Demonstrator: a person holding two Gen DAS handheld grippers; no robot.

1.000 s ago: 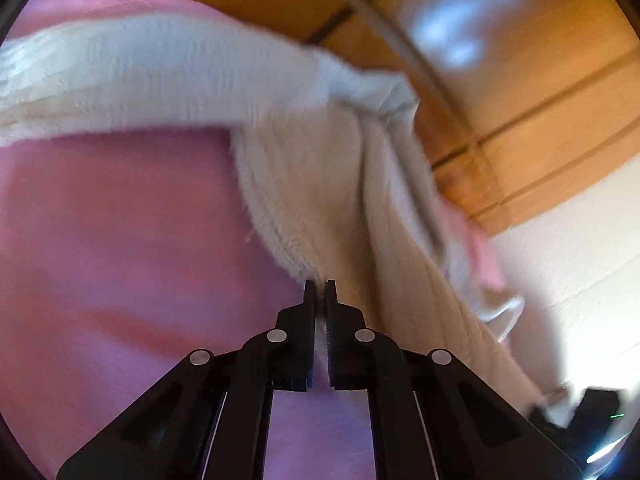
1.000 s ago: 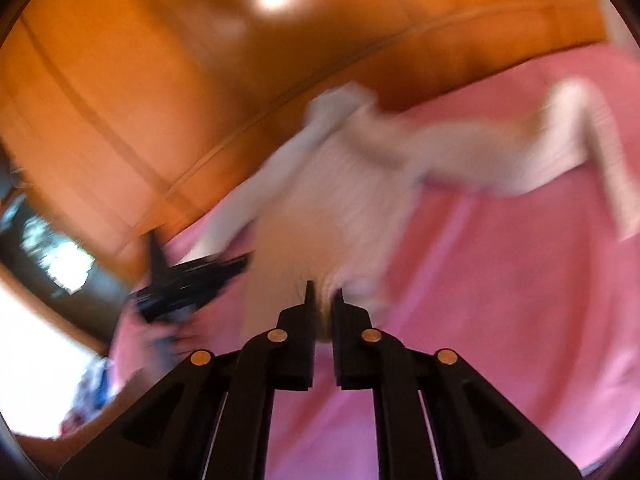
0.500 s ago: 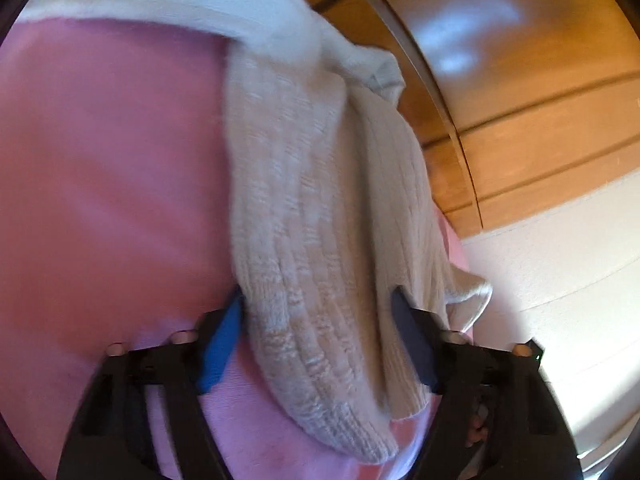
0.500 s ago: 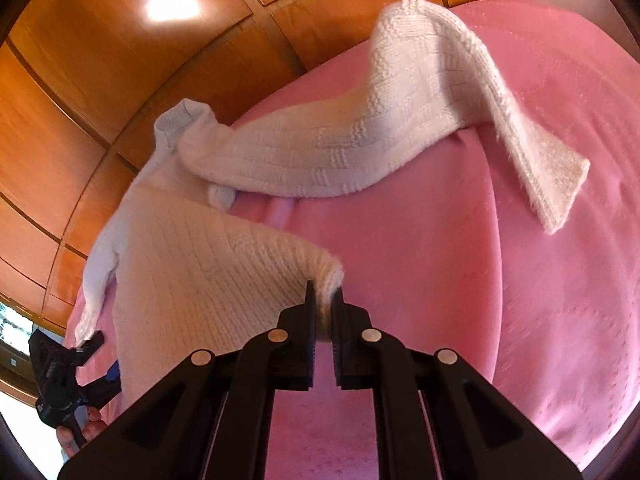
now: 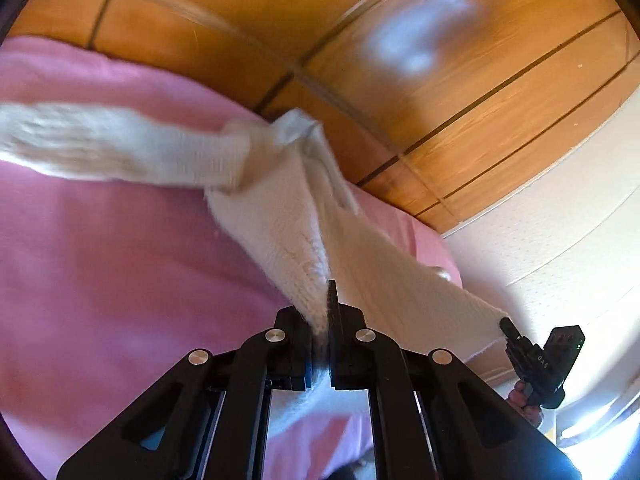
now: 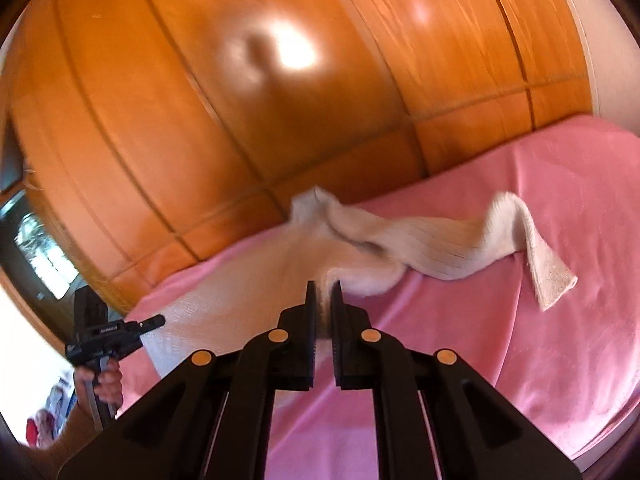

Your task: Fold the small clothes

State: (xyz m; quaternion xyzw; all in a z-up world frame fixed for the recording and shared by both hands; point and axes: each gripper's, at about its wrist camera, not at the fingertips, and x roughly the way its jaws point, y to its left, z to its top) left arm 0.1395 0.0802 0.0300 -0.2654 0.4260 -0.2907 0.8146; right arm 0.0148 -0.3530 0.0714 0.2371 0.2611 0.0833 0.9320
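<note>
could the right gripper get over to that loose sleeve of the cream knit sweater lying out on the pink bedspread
Probably not yet. The right gripper is shut on the cream knit sweater's hem, so it would have to let go first. Otherwise nothing blocks the way: the loose sleeve lies exposed on the pink bedspread.

My left hand-held gripper [image 5: 329, 316] and right hand-held gripper [image 6: 323, 316] are matte black plastic linkages, each studded with round silver or brass-toned rivets.
</note>
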